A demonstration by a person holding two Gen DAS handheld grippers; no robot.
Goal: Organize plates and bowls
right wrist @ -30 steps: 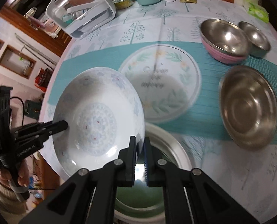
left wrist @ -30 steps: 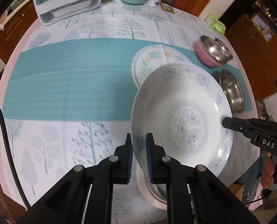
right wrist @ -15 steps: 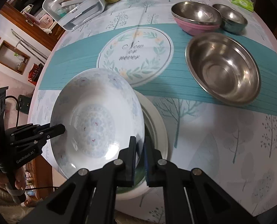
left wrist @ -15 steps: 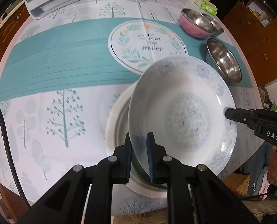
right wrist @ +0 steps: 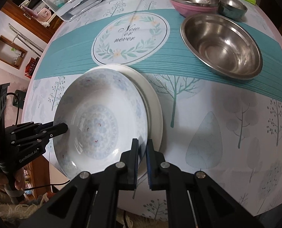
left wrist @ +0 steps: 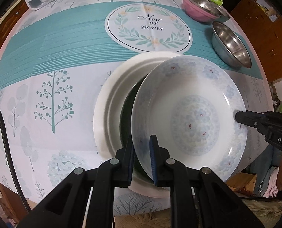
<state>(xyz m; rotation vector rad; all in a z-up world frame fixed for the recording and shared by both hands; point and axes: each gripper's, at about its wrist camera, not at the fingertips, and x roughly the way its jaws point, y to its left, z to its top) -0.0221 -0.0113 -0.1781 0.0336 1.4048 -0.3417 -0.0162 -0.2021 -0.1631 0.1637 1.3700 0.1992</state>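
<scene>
The left tongs [left wrist: 142, 154] and right tongs [right wrist: 142, 154] each pinch opposite rims of the white floral-patterned porcelain plate [left wrist: 195, 117], held tilted over the plain white round dish [left wrist: 110, 102] on the worktop [left wrist: 46, 114].

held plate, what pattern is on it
Pale blue flowers on white plate; clearest in the left wrist view.
</scene>
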